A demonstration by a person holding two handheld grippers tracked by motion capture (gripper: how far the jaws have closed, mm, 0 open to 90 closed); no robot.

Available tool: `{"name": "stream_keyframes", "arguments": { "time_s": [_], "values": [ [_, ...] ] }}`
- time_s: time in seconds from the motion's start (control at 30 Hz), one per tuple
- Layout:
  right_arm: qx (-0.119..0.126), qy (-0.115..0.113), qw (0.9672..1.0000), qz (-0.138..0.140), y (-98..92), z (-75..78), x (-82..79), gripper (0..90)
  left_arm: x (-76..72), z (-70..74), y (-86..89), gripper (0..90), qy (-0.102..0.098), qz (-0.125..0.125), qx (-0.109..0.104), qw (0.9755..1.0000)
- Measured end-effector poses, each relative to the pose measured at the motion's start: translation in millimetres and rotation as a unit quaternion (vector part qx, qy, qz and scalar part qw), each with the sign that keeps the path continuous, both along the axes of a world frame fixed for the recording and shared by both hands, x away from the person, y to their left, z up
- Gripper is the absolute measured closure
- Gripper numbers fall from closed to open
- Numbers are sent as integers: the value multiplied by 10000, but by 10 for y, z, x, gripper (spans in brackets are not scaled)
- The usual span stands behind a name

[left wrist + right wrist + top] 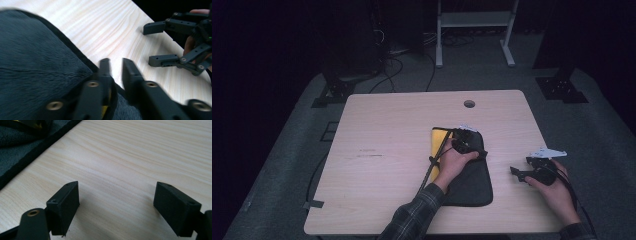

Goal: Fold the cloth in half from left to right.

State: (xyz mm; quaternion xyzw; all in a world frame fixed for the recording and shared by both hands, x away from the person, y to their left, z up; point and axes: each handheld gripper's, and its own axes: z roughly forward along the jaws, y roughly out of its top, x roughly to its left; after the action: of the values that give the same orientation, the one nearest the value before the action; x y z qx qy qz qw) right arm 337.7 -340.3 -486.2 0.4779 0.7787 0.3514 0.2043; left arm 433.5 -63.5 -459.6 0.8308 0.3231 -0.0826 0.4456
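A dark fuzzy cloth pouch (472,180) with a black trimmed edge lies on the wooden table (387,130). A yellow part (439,142) shows at its far left corner. My left gripper (483,152) rests on the pouch's far end and points toward the right. In the left gripper view its jaws (116,66) stand a narrow gap apart at the pouch's (37,62) edge, with bare wood showing between them. My right gripper (518,174) sits over bare table to the right of the pouch. Its jaws (116,195) are wide open and hold nothing.
A round cable hole (469,104) sits near the table's far edge. Beyond the table stand a white frame (474,20), dark stand bases and cables on the floor. A cable trails from the left gripper across the table's front.
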Motion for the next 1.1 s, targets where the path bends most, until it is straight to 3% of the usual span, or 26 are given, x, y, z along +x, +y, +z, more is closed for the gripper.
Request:
{"name": "stream_keyframes", "arguments": {
  "time_s": [0.13,0.2,0.27,0.3,0.33,0.37,0.5,0.67,0.73,0.93,1.1],
  "values": [
    [-2,-1,10000,0,0,0,0,195,-17,131,204,635,-309,58,15,9995],
    [-5,-1,10000,1,0,0,0,195,-27,176,339,625,-467,134,131,9987],
    [-3,-1,10000,-2,1,0,0,195,-48,217,558,591,-649,260,188,9974],
    [-3,-1,10000,-2,1,0,0,195,-48,217,558,583,-649,260,188,9974],
    [-2,-2,10000,-2,1,0,0,195,-67,232,687,571,-730,364,249,9964],
    [-2,-2,10000,-2,1,0,0,195,-67,232,687,565,-730,364,249,9964],
    [-5,-1,10000,2,1,0,0,195,-129,203,994,541,-854,676,358,9934],
    [-4,-1,10000,1,1,0,0,195,-161,105,1253,529,-824,958,515,9906],
    [-2,2,10000,-2,1,0,-1,195,-153,47,1348,527,-797,1145,631,9882],
    [-2,1,10000,-1,1,0,-1,195,-107,-62,1422,534,-718,1331,898,9844],
    [3,1,10000,3,0,0,-2,195,-128,-115,1441,543,-690,1376,973,9833]
  ]
}}
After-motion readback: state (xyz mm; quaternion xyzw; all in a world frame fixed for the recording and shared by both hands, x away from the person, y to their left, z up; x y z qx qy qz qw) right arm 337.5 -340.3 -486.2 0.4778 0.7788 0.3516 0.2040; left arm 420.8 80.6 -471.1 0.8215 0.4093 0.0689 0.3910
